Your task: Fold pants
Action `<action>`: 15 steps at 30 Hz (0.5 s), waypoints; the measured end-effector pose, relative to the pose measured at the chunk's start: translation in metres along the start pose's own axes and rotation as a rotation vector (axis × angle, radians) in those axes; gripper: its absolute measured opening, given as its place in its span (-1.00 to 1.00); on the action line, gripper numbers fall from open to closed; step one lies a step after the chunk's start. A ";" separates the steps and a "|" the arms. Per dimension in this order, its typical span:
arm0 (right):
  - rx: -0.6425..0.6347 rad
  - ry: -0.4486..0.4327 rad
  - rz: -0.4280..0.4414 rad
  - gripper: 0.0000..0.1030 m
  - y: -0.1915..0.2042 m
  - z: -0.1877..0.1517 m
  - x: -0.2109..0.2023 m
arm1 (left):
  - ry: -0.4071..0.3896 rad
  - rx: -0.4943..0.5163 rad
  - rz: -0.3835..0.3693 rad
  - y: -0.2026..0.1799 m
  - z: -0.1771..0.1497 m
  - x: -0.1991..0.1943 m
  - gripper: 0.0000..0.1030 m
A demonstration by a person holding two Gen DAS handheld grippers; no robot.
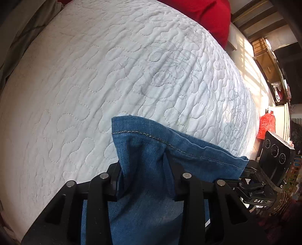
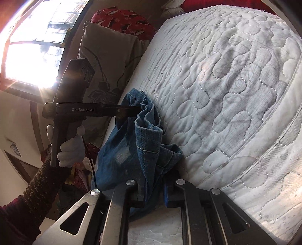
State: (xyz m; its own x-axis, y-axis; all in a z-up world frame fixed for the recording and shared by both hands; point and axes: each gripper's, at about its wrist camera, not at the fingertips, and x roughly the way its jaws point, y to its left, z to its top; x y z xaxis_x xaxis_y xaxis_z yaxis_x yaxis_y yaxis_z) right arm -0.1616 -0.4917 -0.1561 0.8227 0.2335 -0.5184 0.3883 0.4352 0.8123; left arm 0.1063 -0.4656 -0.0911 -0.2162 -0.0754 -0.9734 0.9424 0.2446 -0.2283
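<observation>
Left tool (image 1: 146, 185): jaws closed in on bunched denim, hem of blue pants (image 1: 151, 150) pinched between black fingers, stitched hem edge fanning out above them. White quilted mattress (image 1: 94, 84) under hem. Red cushion (image 1: 207, 17) at far edge. Right tool (image 2: 154, 190): jaws nearly together, gripping gathered fold of same pants, cloth hanging crumpled between both tools just above mattress. Gloved hand (image 2: 71, 150) holds left tool's handle at left of right wrist view, beige floral pillow (image 2: 107, 62) behind it.
</observation>
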 end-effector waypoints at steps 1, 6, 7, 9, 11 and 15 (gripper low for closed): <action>-0.007 0.003 -0.004 -0.81 0.001 -0.001 0.000 | -0.015 -0.032 -0.025 0.012 -0.007 -0.004 -0.54; -0.067 -0.002 -0.021 -0.83 0.019 0.002 -0.001 | -0.121 -0.159 -0.154 0.041 -0.046 -0.029 -0.65; -0.087 -0.005 -0.019 -0.83 0.025 0.002 -0.002 | -0.141 -0.175 -0.177 0.049 -0.053 -0.037 -0.66; -0.137 -0.014 -0.022 -0.84 0.039 0.003 -0.006 | -0.180 -0.203 -0.206 0.053 -0.068 -0.051 -0.66; -0.186 -0.020 -0.022 -0.84 0.056 0.004 -0.008 | -0.216 -0.226 -0.225 0.060 -0.081 -0.066 -0.66; -0.290 -0.017 -0.016 -0.84 0.094 0.001 -0.009 | -0.291 -0.271 -0.252 0.059 -0.098 -0.090 -0.66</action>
State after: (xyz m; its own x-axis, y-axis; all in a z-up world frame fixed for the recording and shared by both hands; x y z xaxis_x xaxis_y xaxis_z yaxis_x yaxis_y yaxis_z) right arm -0.1322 -0.4544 -0.0750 0.8252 0.2113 -0.5238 0.2682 0.6695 0.6927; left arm 0.1566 -0.3501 -0.0189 -0.3132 -0.4232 -0.8502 0.7605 0.4244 -0.4914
